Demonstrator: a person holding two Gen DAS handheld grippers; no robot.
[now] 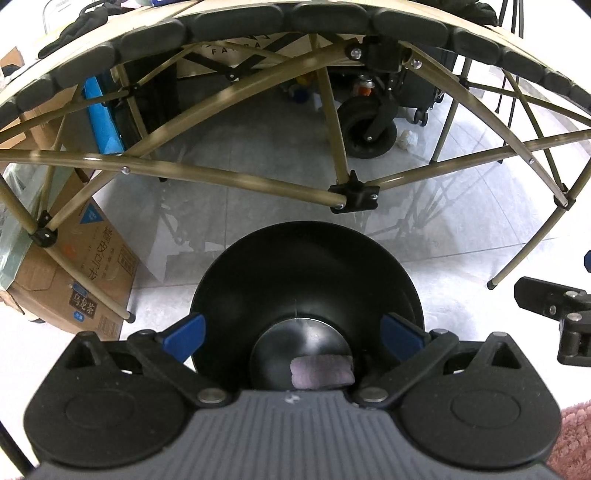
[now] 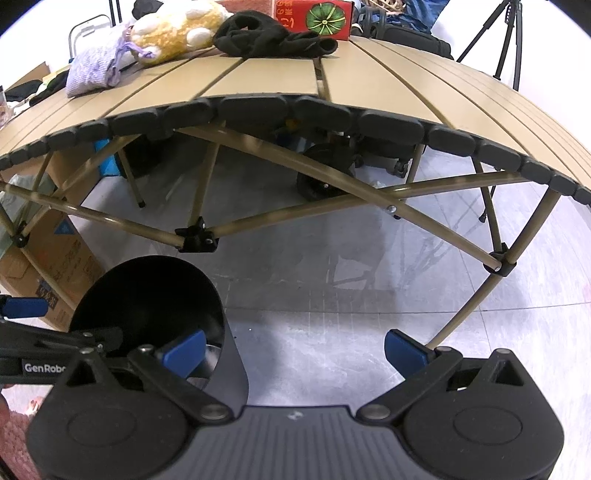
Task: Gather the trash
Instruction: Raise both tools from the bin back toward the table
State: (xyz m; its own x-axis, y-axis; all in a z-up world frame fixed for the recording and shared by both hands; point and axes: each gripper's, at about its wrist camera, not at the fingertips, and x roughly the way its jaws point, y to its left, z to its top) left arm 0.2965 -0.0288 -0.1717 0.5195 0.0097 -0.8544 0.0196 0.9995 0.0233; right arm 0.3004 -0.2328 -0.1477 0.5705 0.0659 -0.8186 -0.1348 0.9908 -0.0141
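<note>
A black round trash bin [image 1: 306, 280] stands on the grey tiled floor in front of the folding table. A small purplish-grey piece of trash [image 1: 322, 373] lies at its bottom. My left gripper [image 1: 293, 336] hovers over the bin's mouth with its blue pads [image 1: 184, 338] wide apart and nothing between them. In the right wrist view the bin [image 2: 147, 295] is at the lower left, with the left gripper [image 2: 26, 325] above it. My right gripper [image 2: 295, 349] is open beside the bin over bare floor and holds nothing.
The tan slatted table [image 2: 258, 85] carries a plush toy [image 2: 173, 29], a purple cloth [image 2: 94, 70], black fabric [image 2: 273, 40] and a red box [image 2: 314, 16]. Its legs and braces [image 1: 229, 181] cross behind the bin. A cardboard box [image 1: 74, 273] stands left, a wheeled cart [image 1: 365, 129] beyond.
</note>
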